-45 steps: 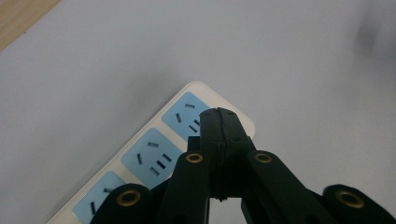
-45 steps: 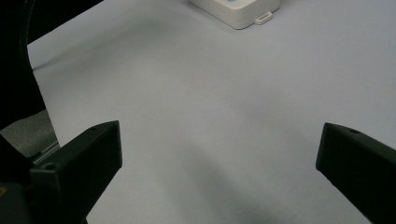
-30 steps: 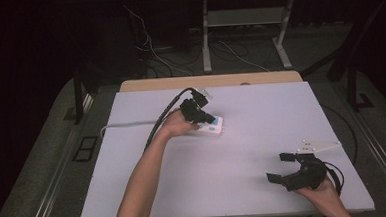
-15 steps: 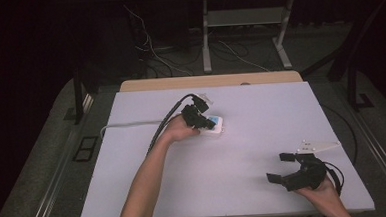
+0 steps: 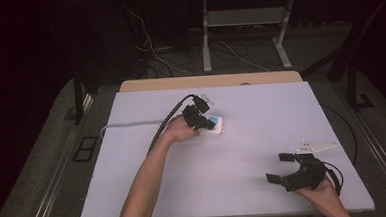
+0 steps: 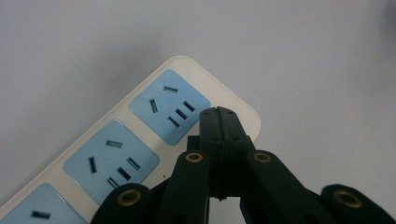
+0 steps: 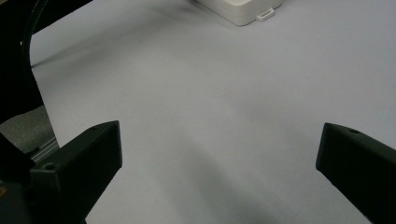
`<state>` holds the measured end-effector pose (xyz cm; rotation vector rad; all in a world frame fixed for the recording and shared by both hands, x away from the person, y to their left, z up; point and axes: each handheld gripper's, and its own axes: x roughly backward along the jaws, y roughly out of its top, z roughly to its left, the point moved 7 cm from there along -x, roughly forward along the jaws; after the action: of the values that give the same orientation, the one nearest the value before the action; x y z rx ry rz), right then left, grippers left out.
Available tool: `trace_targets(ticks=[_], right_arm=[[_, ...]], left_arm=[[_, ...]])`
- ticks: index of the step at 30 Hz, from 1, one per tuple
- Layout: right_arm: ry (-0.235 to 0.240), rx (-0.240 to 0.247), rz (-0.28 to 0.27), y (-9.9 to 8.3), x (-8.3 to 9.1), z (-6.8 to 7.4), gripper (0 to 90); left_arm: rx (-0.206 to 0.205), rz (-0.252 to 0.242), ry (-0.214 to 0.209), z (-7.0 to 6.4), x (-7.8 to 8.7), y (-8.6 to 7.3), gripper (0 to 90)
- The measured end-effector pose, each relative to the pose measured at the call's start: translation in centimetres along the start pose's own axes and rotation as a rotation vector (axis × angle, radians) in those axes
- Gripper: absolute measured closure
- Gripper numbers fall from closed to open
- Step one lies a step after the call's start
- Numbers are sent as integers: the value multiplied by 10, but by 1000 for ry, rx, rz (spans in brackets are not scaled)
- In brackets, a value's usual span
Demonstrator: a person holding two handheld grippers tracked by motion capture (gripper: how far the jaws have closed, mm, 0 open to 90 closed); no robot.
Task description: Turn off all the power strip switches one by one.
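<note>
A: Left gripper (image 6: 218, 122)?
B: Jaws pressed together, nothing between them, tips over the end of the strip (image 6: 140, 140), just beside its last blue socket (image 6: 169, 105).

A: Touching?
B: Cannot tell. Probably pressing or nudging the strip; no plug in any socket seen.

A: Right gripper (image 7: 219, 177)?
B: Jaws spread wide, empty, bare table (image 7: 210, 93) between. Strip well ahead, beyond the tips.

A: Progress?
B: Early, by the look of it. Strip reached, nothing gripped yet, right gripper idle.
</note>
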<state>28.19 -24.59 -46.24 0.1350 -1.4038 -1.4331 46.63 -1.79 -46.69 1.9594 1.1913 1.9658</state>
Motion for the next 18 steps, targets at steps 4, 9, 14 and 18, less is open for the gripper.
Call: trace_targets(ticks=[4,9,14,18], right_arm=[[-1,0,-5,0,1,0,1],[-1,-3,-4,0,1,0,2],[0,-6,-8,1,1,-1,2],[-4,-10,-9,1,2,-2,1]], left_arm=[[-4,8,10,-1,0,1,897],[-17,17,38,-3,0,2,896],[-23,-11,54,-6,5,6,895],[-35,-26,40,-9,10,7,895]])
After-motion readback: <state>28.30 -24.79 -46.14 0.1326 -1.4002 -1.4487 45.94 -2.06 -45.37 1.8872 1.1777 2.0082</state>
